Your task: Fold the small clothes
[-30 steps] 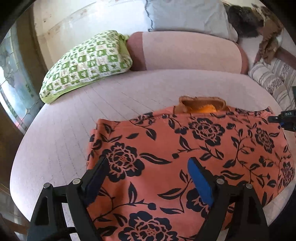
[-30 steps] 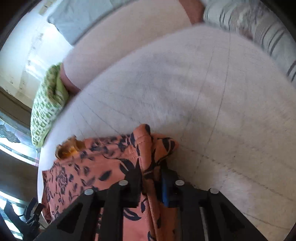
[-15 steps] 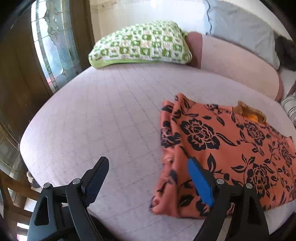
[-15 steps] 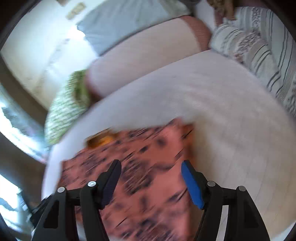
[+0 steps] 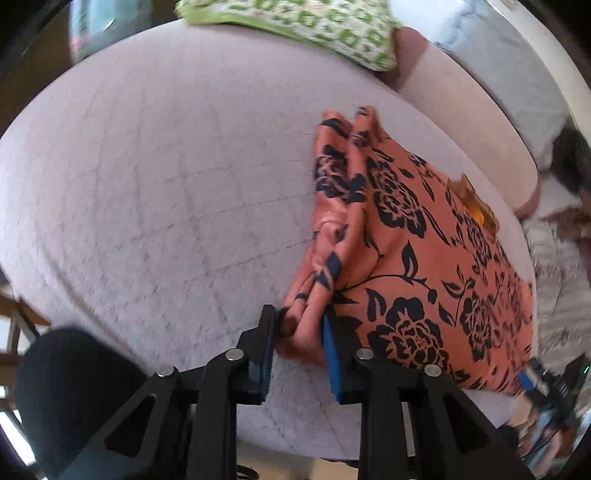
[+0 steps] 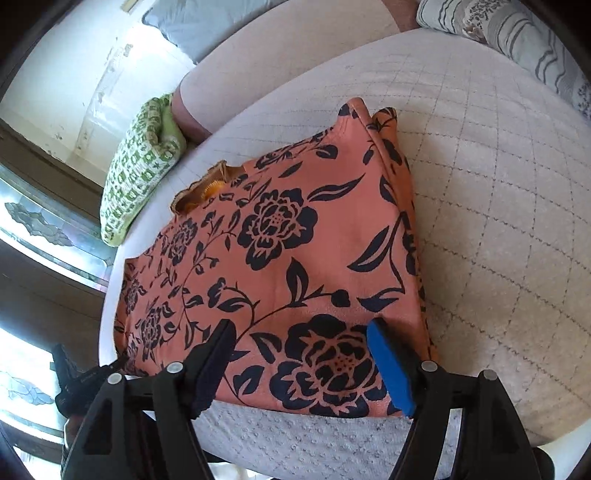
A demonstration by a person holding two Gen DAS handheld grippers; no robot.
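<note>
An orange garment with black flowers lies folded on a pale quilted bed. My left gripper is shut on the bunched near-left corner of the garment. In the right wrist view the same garment lies flat, its orange collar at the far side. My right gripper is open and hovers over the garment's near edge, with nothing between its fingers.
A green-and-white checked pillow and a pink bolster lie at the head of the bed. A striped cushion sits at the far right. The bed's near edge is just below my right gripper.
My left gripper moved to the garment's left corner and shut on it. My right gripper let go of the right edge, opened, and drew back over the near edge.
</note>
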